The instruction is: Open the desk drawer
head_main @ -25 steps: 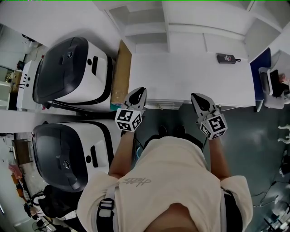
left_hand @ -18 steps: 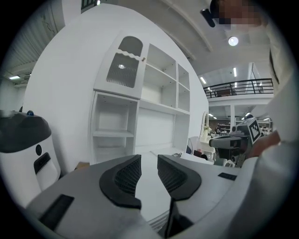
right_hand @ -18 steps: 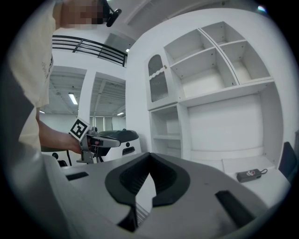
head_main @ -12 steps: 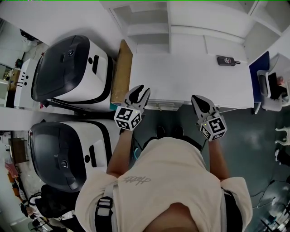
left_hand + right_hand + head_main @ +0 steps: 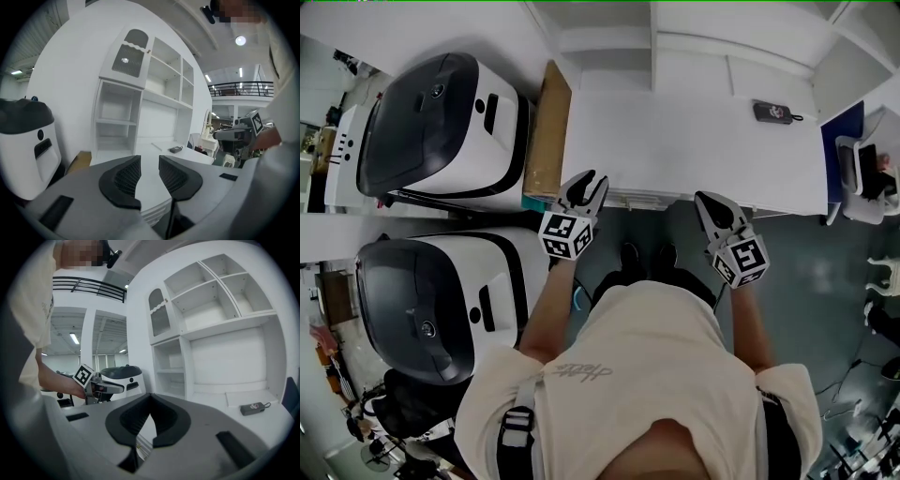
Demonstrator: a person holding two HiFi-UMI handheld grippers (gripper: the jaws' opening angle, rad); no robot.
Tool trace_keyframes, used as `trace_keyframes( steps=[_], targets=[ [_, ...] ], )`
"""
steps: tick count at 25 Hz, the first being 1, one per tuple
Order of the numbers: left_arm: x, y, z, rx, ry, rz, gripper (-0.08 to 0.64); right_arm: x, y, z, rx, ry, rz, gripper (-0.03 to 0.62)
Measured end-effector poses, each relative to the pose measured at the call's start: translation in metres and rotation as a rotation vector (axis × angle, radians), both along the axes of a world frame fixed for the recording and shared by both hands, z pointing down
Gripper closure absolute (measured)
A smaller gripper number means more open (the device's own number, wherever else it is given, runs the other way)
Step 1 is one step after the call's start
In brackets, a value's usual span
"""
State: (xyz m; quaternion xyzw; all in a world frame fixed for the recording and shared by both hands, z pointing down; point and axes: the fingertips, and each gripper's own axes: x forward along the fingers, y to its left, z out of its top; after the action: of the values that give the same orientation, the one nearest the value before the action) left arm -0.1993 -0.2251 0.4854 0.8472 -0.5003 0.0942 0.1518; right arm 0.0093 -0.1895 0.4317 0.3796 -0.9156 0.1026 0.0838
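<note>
The white desk (image 5: 694, 155) runs across the top of the head view, and its drawer (image 5: 642, 200) shows as a thin stepped front under the near edge. My left gripper (image 5: 589, 184) hangs at that edge by the desk's left corner, its jaws open with nothing between them. In the left gripper view the dark pads (image 5: 125, 180) stand apart over the layered drawer front (image 5: 157, 212). My right gripper (image 5: 710, 200) hovers at the front edge further right, jaws shut and empty. Its tips meet in the right gripper view (image 5: 150, 398).
Two white machines with black lids (image 5: 441, 131) (image 5: 431, 300) stand to the left of the desk. A brown board (image 5: 546, 141) leans at the desk's left side. A small black device (image 5: 773, 112) lies at the back right. White shelves (image 5: 211, 291) rise behind.
My left gripper's jaws have opened from nearly shut, and the gripper has sunk a little at the desk's front edge. The right gripper has stayed put.
</note>
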Motion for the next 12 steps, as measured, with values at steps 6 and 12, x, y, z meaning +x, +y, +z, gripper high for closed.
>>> trace_keyframes(
  steps=[6,12],
  targets=[
    [0.003,0.001,0.073,-0.157,0.021,-0.014,0.437,0.006,-0.005,0.022,-0.047,-0.002,-0.002,0.591],
    [0.004,0.012,0.138,-0.316,-0.045,-0.036,0.437,0.012,-0.015,0.047,-0.077,0.006,-0.011,0.591]
  ],
)
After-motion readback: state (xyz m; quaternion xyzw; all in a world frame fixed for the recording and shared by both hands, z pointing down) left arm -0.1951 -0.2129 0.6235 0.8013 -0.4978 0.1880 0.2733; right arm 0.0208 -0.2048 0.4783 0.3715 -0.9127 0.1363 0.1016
